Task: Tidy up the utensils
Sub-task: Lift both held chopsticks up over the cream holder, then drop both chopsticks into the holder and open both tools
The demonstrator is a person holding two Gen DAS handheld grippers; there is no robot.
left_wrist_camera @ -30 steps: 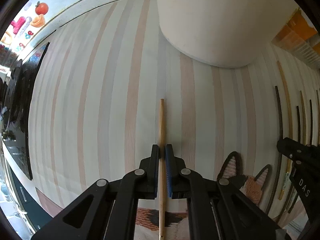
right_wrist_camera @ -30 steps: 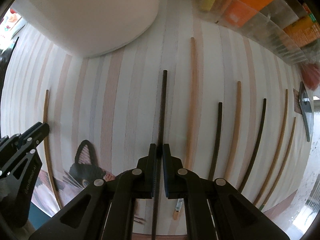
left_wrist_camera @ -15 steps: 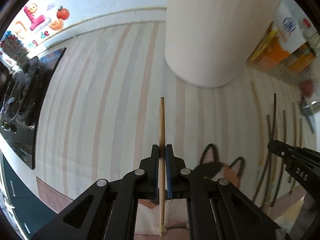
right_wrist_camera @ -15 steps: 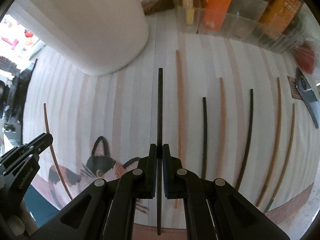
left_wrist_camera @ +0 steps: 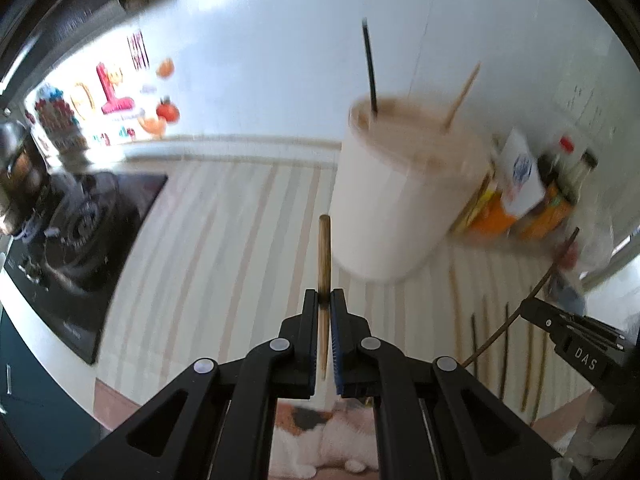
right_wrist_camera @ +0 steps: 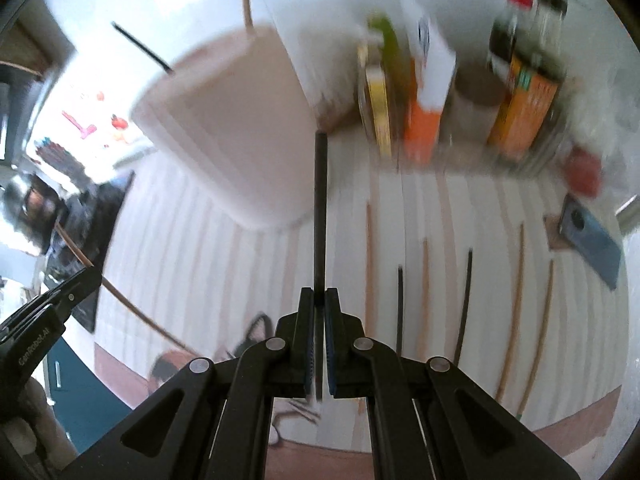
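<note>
We hold a wooden chopstick (left_wrist_camera: pixel 324 256) clamped in our left gripper (left_wrist_camera: pixel 325 300) and a black chopstick (right_wrist_camera: pixel 321 208) clamped in our right gripper (right_wrist_camera: pixel 319 300), both above open striped table (left_wrist_camera: pixel 224 240) just short of the white holder (left_wrist_camera: pixel 400 200), six loose chopsticks (right_wrist_camera: pixel 424 280) lying rightward.

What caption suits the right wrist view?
Right hand-held gripper holds a black chopstick near the white cup.

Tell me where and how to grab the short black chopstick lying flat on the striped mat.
Grip the short black chopstick near its middle, coming straight down with jaws straddling its width. It lies flat on the striped mat, with bare mat on both sides for the fingers.
</note>
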